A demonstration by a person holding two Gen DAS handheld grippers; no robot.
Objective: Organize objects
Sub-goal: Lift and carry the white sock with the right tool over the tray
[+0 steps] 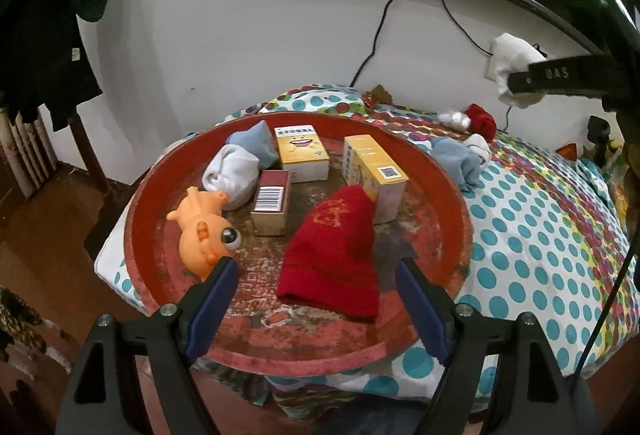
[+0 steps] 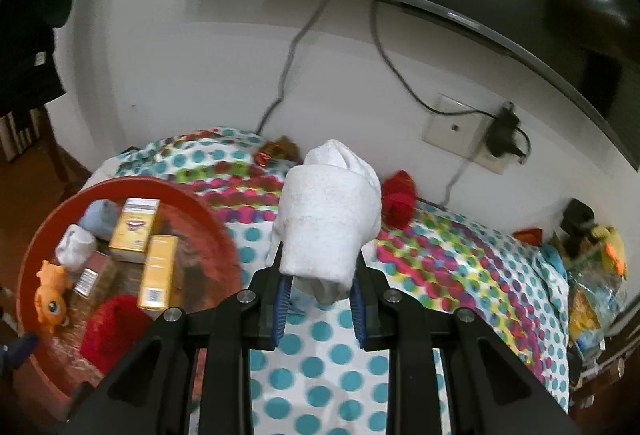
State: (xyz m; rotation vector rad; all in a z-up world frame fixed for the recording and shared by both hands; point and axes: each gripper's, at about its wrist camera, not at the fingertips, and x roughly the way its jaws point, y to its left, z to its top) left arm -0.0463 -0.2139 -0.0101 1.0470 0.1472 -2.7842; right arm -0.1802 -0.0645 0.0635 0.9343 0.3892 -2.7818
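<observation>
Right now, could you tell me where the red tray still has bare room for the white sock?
The red tray is bare along its right side, beside the yellow box and red sock, and along the near rim. Its back left is crowded around the orange toy.

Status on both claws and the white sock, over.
Right claw shut on rolled white sock, held above the dotted bedspread. Left claw open, empty, over red tray. Path to tray looks unobstructed.
</observation>
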